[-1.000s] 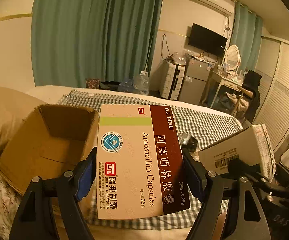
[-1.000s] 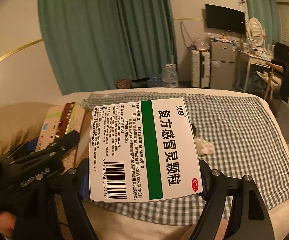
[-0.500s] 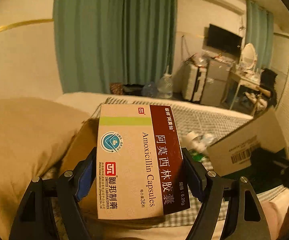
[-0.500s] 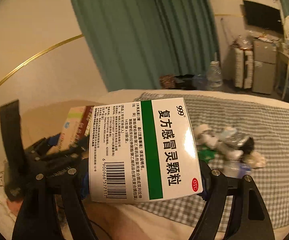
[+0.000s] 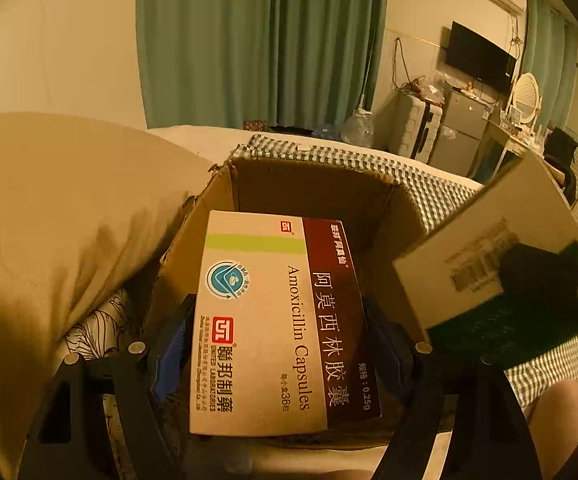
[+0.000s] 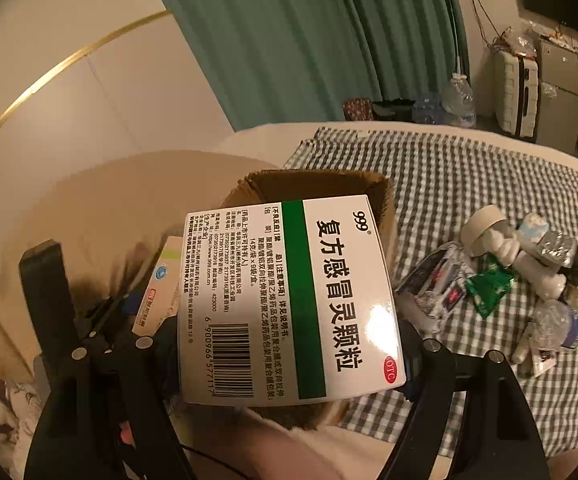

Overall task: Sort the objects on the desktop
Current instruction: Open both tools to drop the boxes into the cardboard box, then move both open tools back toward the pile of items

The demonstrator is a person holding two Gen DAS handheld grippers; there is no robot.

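Note:
My left gripper [image 5: 281, 340] is shut on a cream and maroon Amoxicillin box [image 5: 277, 320], its blue pads [image 5: 169, 356] pressing both sides. The box hangs over the mouth of an open cardboard carton [image 5: 309, 188]. My right gripper [image 6: 289, 344] is shut on a white and green 999 medicine box [image 6: 289, 300], held above the same carton [image 6: 321, 184]. In the left wrist view the 999 box [image 5: 477, 248] shows at the right, blurred. The right wrist view catches the Amoxicillin box [image 6: 161, 288] and left gripper at the left.
A beige pillow [image 5: 49, 216] lies against the carton's left side. A checked cloth [image 6: 489, 184] covers the bed. On it at the right sits a heap of several small items [image 6: 509, 264]: a white bottle, sachets, foil packs. Green curtains [image 5: 257, 40] hang behind.
Both grippers have swung left and down with their boxes. The carton now sits directly under and ahead of them, seen from above. The heap of small items has come into the right wrist view.

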